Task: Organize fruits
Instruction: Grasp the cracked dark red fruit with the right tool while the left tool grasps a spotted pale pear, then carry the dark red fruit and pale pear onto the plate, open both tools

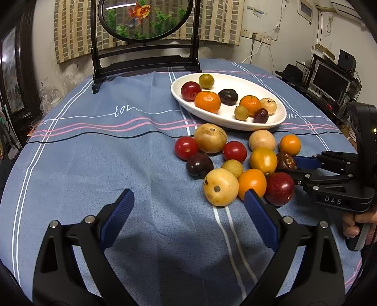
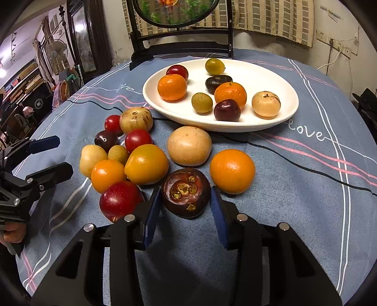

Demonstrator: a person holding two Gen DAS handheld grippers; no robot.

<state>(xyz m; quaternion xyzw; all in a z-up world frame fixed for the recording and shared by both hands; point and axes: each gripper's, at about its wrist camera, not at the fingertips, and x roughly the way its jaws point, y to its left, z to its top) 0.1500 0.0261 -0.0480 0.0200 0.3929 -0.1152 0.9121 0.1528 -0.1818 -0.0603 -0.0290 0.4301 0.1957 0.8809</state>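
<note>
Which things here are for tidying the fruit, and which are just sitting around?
For the job:
- white plate with fruit on it
- loose fruit pile on the cloth
- mangosteen between the right tongs
- left tongs, open

Just sitting around:
- goldfish screen on its black stand
- blue tablecloth
- computer monitor

I see a blue-grey woven cloth [image 2: 294, 188] with white, pink and black stripes and white "love" script over the tabletop. The glossy white oval plate [image 2: 271, 77] carries orange, dark purple, red, olive-green and tan fruit. My black tools have blue pads [image 2: 220, 219]; between them sits a maroon, brown-marked mangosteen [image 2: 186, 193].
</note>
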